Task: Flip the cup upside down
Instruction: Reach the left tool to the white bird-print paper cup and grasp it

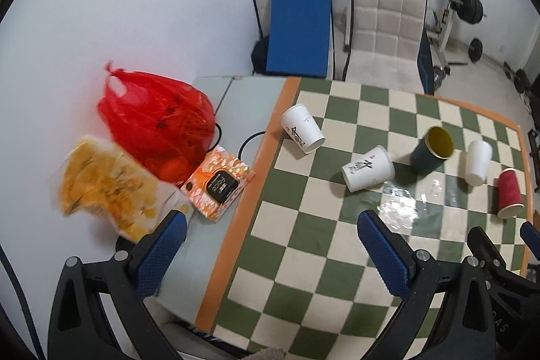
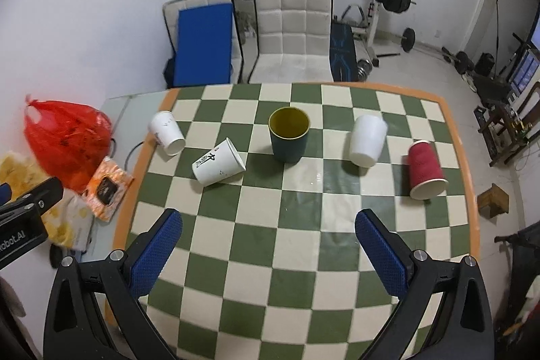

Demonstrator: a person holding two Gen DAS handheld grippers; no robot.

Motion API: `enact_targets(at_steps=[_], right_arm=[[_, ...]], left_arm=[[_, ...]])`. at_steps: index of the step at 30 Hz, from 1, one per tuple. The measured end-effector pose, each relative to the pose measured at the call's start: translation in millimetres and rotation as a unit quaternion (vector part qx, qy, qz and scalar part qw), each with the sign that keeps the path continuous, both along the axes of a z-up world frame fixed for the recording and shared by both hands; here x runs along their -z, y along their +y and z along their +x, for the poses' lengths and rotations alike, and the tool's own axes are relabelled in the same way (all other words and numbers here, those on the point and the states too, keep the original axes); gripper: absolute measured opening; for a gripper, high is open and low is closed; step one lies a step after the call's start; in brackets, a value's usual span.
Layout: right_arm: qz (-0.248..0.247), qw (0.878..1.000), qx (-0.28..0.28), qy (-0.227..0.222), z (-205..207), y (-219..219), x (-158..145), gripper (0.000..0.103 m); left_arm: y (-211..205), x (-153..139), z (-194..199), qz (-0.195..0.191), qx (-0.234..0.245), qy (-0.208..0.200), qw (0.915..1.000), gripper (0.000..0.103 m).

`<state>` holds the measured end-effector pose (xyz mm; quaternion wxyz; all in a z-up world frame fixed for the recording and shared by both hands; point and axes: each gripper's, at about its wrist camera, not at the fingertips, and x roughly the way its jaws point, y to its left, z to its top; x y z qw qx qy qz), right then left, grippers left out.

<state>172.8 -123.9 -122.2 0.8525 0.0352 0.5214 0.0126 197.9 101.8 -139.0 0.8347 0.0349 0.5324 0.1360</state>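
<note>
A dark green cup with a yellow inside stands upright, mouth up, in the middle of the checkered table; it also shows in the left wrist view. Two white printed cups, a plain white cup and a red cup are around it; the printed and red ones lie on their sides. My right gripper is open and empty, well short of the green cup. My left gripper is open and empty over the table's left edge.
A red plastic bag, a yellow snack bag and an orange packet lie on the grey surface left of the table. A white chair, blue mat and gym weights stand behind. A wet patch shines on the table.
</note>
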Motion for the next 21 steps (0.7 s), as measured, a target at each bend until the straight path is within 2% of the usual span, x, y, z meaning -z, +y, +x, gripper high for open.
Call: enact_targets(at_steps=[5,11,16,21], right_arm=[[-0.003,0.999,0.022,0.034,47.1,16.1,45.9,0.103],[-0.008,0.996,0.049,0.077,93.7,25.2,103.6,0.103],[-0.012,0.992,0.059,0.111,117.1,33.6,140.8,0.103],[-0.014,0.989,0.067,0.134,129.1,41.2,163.9,0.103]], left_arm=[[19.5,38.9,56.0,-0.003,0.008,0.047,0.9989,0.103],[46.7,92.6,124.2,-0.043,-0.009,0.118,0.9920,0.103],[65.6,138.2,181.3,-0.109,-0.036,0.179,0.9772,0.103],[80.3,179.4,221.2,-0.195,-0.079,0.226,0.9511,0.103]])
